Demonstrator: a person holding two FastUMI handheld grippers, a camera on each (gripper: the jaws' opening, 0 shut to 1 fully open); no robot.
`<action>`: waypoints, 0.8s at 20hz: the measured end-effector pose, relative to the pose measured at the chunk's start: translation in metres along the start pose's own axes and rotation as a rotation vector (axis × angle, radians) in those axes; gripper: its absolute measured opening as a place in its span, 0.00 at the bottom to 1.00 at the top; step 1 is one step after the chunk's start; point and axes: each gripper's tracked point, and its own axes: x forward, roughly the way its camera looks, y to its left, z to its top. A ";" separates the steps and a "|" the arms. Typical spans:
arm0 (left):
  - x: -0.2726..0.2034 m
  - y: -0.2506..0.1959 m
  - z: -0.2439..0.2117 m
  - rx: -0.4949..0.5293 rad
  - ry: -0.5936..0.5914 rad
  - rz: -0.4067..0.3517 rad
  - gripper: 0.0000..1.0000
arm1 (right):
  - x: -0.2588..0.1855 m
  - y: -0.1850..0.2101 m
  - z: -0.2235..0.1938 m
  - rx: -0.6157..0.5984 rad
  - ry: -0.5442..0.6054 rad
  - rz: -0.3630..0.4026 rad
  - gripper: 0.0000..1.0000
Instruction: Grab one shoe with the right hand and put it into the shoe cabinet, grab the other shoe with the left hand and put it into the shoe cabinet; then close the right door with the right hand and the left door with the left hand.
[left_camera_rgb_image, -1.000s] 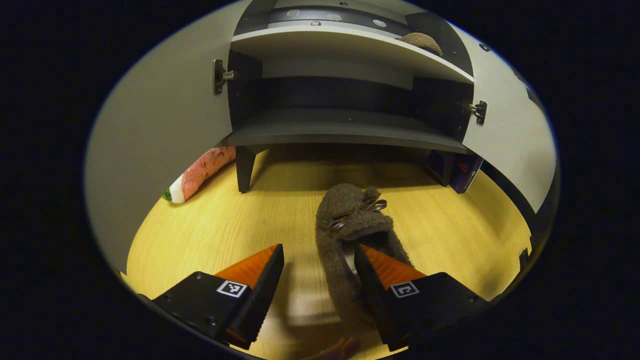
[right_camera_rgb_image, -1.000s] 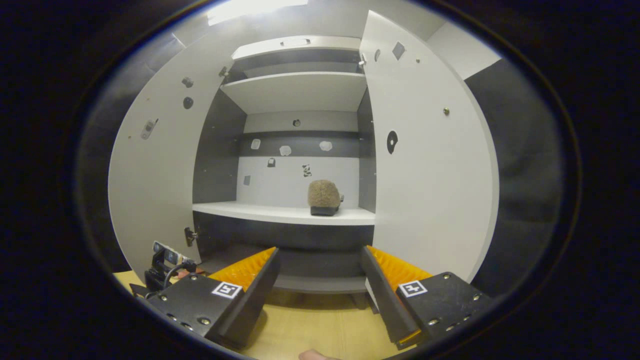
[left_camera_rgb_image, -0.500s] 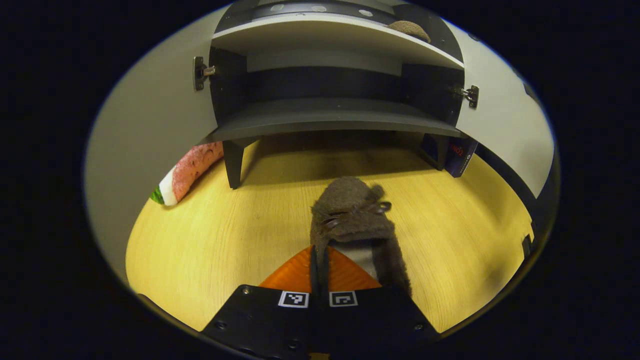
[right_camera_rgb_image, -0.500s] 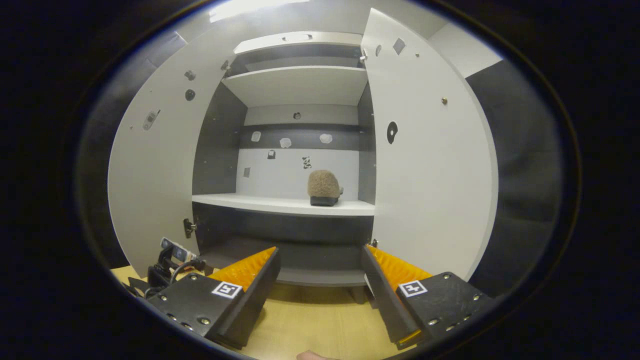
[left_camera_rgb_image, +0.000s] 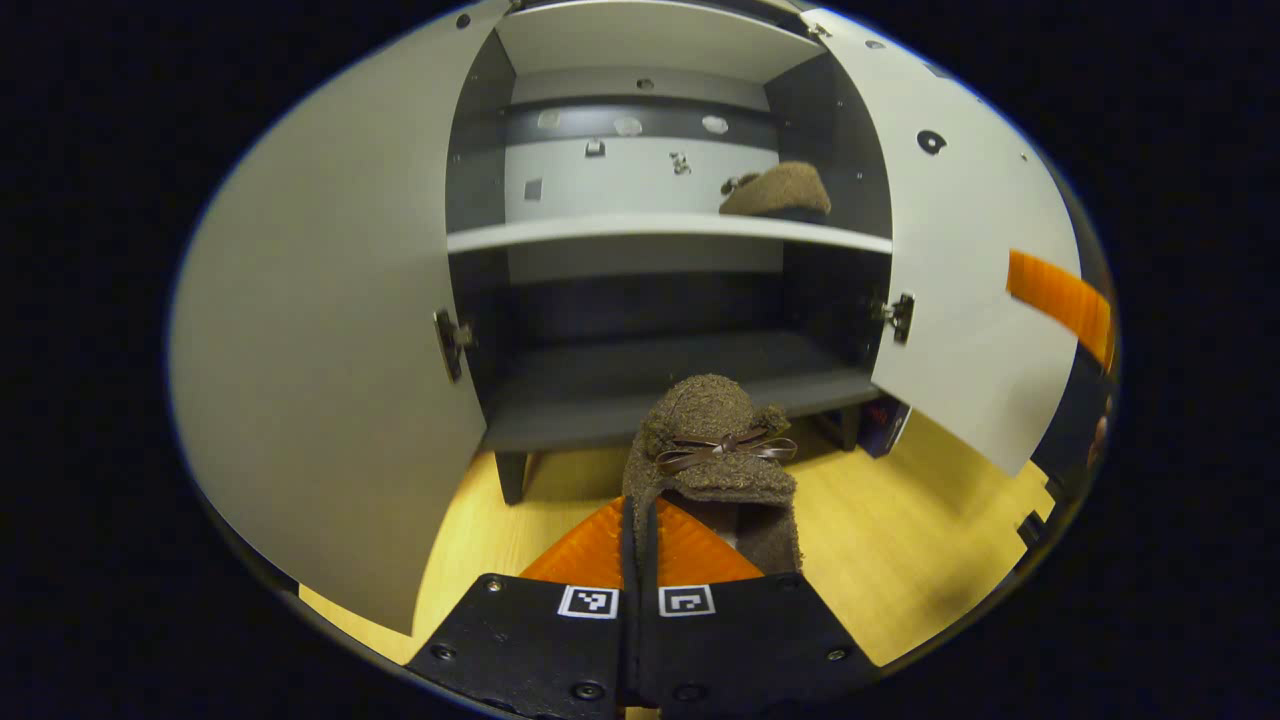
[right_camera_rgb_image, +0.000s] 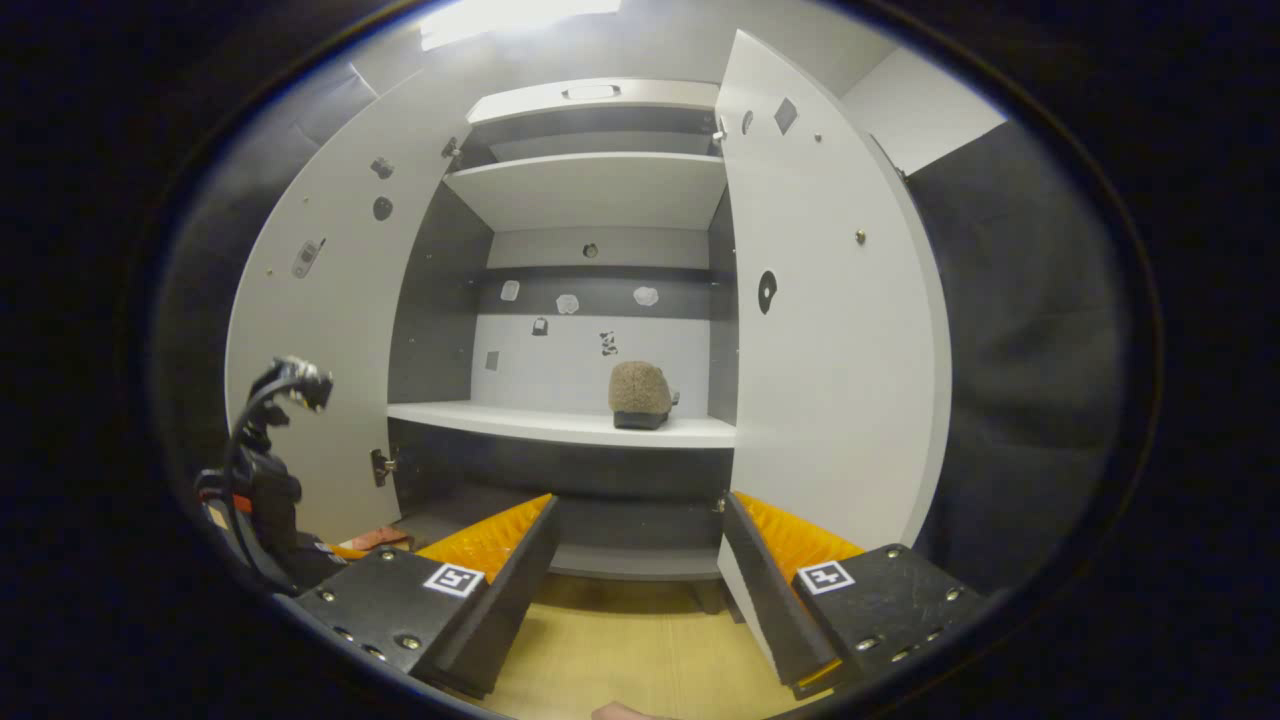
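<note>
wooden floor (left_camera_rgb_image: 900, 560) below; left gripper (left_camera_rgb_image: 638, 520) pinching slipper (left_camera_rgb_image: 712, 440) edge.

No readable words or numbers, only coded markers and small stickers.

Each claw carries two square black-and-white coded tags, one per finger: on the left claw (left_camera_rgb_image: 636, 520) and on the right claw (right_camera_rgb_image: 636, 545). The shoe cabinet's back wall (right_camera_rgb_image: 590, 345) has a few small stickers and dark marks, too tiny to read. A dark box (left_camera_rgb_image: 885, 425) under the cabinet may bear reddish print, but it is unreadable from here.
</note>
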 end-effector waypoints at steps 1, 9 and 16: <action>-0.004 0.001 0.016 -0.009 -0.036 0.006 0.01 | -0.002 0.000 0.003 -0.002 -0.006 0.002 0.98; -0.016 0.010 0.145 -0.044 -0.263 0.035 0.00 | -0.014 -0.012 0.032 -0.010 -0.058 0.006 0.98; 0.008 0.014 0.258 -0.145 -0.426 0.046 0.00 | -0.021 -0.018 0.054 -0.011 -0.096 0.014 0.98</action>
